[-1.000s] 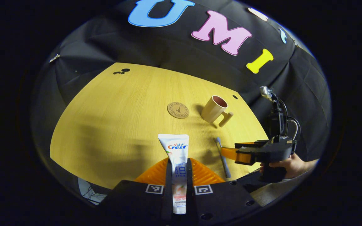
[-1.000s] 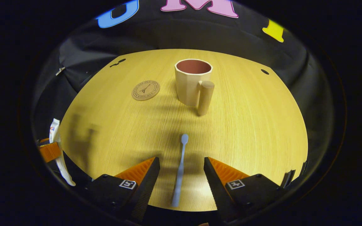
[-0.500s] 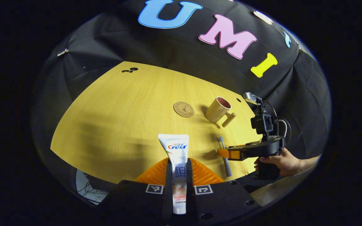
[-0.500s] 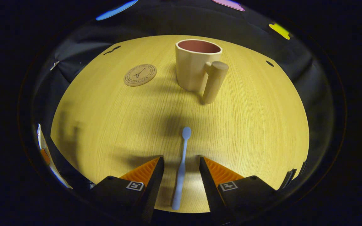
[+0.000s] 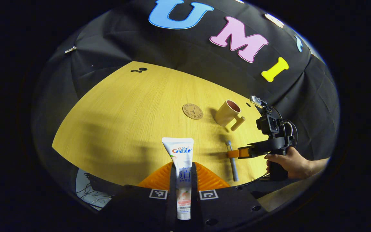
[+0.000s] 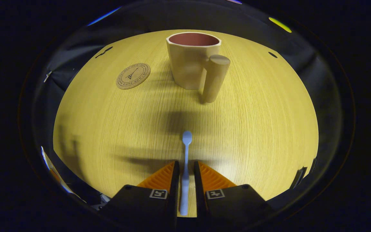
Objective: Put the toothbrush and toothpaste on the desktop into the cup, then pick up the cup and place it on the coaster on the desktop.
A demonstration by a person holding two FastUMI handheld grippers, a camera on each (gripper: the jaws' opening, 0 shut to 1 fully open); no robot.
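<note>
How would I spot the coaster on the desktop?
Start at the yellow wooden desktop and find the beige cup with its thick handle. The coaster lies flat just left of it: a thin brown disc stamped with a tower, unlike the tall cup.

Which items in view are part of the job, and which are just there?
Job items:
toothpaste, clamped in the left gripper
toothbrush, between the right gripper fingers, lying on the table
cup, upright, nothing in it yet
coaster, bare

Just there:
cables below the table edge
</note>
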